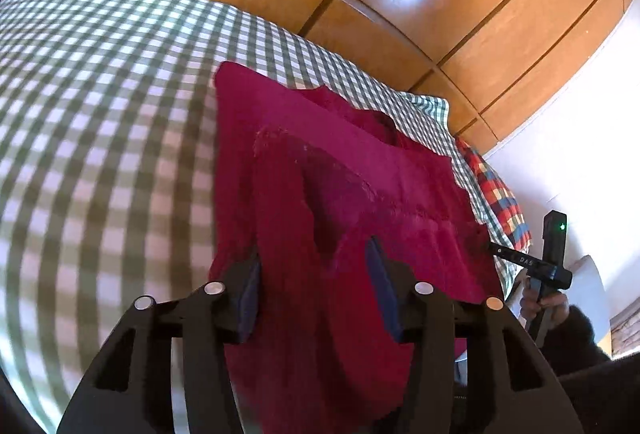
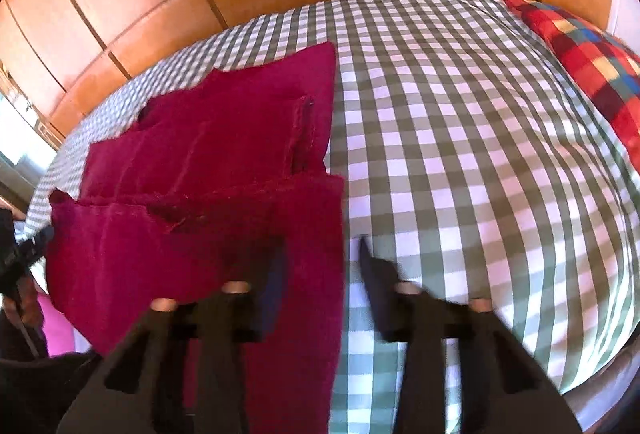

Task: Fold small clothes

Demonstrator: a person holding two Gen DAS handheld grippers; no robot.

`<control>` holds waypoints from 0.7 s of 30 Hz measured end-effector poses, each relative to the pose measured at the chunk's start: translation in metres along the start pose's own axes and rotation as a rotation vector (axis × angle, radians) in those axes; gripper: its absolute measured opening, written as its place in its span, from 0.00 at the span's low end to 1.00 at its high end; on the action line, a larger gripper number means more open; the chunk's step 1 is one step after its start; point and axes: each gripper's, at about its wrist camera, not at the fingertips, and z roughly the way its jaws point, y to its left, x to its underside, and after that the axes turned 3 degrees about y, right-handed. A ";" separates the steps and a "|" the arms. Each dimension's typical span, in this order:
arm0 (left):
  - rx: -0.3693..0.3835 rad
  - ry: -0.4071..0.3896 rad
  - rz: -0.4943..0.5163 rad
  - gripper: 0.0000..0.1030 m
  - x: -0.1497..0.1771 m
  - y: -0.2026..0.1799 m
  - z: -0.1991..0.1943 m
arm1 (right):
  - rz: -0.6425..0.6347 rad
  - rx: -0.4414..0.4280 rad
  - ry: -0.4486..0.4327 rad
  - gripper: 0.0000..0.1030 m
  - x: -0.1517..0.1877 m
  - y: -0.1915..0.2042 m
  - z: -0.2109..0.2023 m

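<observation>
Progress looks about halfway: crimson velvety garment [image 2: 208, 169] lies on green gingham bed [image 2: 460, 153] with sides folded in. Left gripper [image 1: 314, 274] and right gripper [image 2: 316, 274] jaws released, final fold left, nearest hem toward 12 o'clock.

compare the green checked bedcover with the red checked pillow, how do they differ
The bedcover has small green and white checks; the pillow has larger blocks of red, blue and yellow. The bedcover spreads across the whole bed and carries the crimson garment; the pillow sits at one edge with nothing on it. Both are checked fabrics lying on the bed.
</observation>
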 end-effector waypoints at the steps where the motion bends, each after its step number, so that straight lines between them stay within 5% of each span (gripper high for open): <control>1: -0.017 0.005 0.017 0.11 -0.001 -0.001 0.003 | -0.009 0.003 -0.009 0.09 0.001 0.000 -0.003; 10: 0.080 -0.107 0.053 0.07 -0.001 -0.020 -0.042 | -0.097 -0.021 -0.144 0.07 -0.007 0.024 -0.060; 21: -0.050 -0.137 0.006 0.07 -0.106 -0.004 -0.001 | -0.001 0.007 -0.157 0.07 -0.138 -0.003 0.006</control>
